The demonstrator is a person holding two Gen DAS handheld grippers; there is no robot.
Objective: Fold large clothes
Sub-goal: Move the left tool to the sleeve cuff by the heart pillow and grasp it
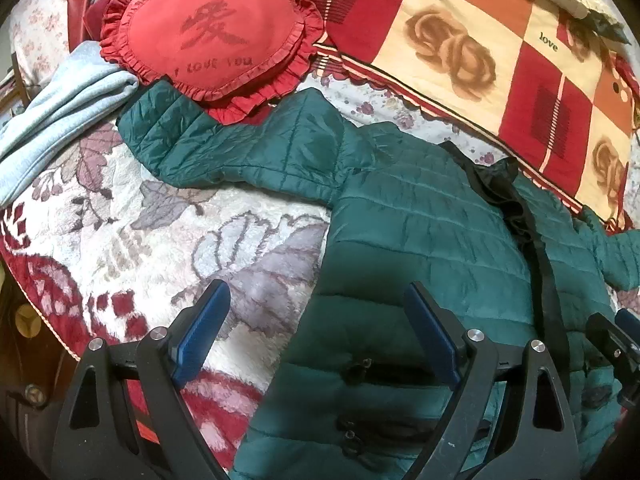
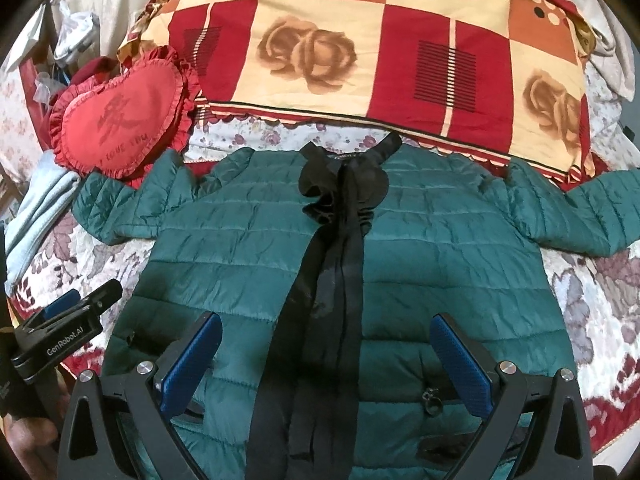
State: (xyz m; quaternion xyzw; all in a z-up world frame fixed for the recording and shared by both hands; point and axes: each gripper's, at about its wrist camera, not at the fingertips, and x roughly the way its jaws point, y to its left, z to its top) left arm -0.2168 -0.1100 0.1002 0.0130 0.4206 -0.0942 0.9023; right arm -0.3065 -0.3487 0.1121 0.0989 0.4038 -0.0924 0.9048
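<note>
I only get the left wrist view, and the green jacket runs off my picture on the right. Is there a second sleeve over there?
Observer: Yes. In the right wrist view the jacket lies flat, and its far sleeve is spread out sideways on the blanket.
Operator: Is the other tool holding anything?
Observer: No. The right tool is open over the jacket's lower part, with the black strip running between its fingers.
Operator: Does my tool show up there?
Observer: Yes. The left tool appears at the left edge beside the jacket, with GenRobot.AI printed on it.
</note>
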